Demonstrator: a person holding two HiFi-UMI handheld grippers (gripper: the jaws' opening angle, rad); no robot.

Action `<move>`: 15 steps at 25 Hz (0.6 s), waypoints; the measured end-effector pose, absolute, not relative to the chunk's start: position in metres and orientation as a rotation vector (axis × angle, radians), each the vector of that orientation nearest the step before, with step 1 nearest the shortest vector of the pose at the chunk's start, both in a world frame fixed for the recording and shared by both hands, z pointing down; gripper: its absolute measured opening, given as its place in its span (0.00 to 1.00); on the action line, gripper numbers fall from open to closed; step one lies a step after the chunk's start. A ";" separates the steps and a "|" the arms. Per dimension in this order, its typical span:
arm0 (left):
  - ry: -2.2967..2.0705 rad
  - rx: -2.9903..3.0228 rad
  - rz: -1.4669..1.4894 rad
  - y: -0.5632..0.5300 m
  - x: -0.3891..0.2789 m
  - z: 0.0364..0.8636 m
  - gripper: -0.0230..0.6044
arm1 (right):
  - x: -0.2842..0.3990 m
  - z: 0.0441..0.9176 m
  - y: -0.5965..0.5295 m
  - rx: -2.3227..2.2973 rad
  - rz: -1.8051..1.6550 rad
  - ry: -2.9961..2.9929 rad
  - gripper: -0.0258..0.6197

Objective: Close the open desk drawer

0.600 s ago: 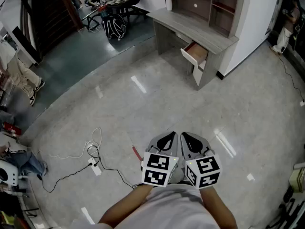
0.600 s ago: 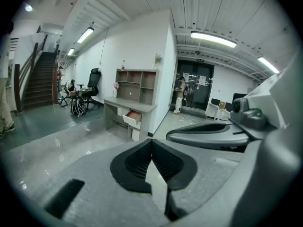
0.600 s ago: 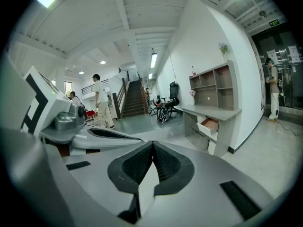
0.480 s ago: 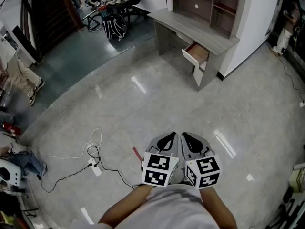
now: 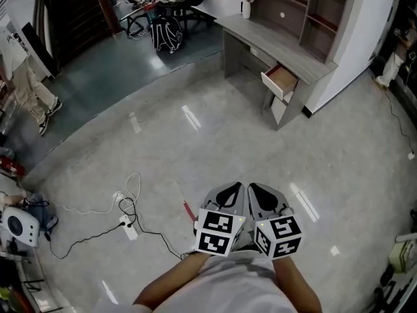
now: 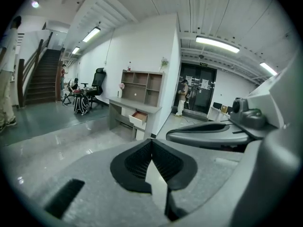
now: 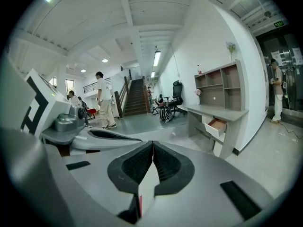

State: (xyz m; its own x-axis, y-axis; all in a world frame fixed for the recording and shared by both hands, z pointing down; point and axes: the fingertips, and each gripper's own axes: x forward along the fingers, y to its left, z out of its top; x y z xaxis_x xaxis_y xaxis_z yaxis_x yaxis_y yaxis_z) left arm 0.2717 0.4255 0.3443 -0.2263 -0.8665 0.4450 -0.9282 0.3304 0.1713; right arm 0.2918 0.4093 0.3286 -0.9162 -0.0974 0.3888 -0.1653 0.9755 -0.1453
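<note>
Head view: we are holding left tongs [image 5: 227,194], right tongs [image 5: 263,195] pinched empty, drawer [image 5: 281,80] far ahead, risking tripping on the leftward power strip [image 5: 129,227].

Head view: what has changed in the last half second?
Only the view shifted: the desk and its open drawer now sit slightly further right and lower in the picture, so the head has turned or moved a little. Nothing was taken hold of or let go. The drawer is pulled out as before; the left gripper and right gripper stay side by side, fingers together and empty.
</note>
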 end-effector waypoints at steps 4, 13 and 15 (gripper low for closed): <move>-2.148 1.555 0.164 0.429 0.251 0.347 0.04 | 0.272 0.330 0.412 0.167 0.243 -2.735 0.04; -2.165 1.513 0.186 0.391 0.196 0.359 0.04 | 0.217 0.345 0.371 0.132 0.278 -2.747 0.04; -2.171 1.502 0.191 0.373 0.179 0.362 0.04 | 0.199 0.348 0.354 0.118 0.286 -2.752 0.04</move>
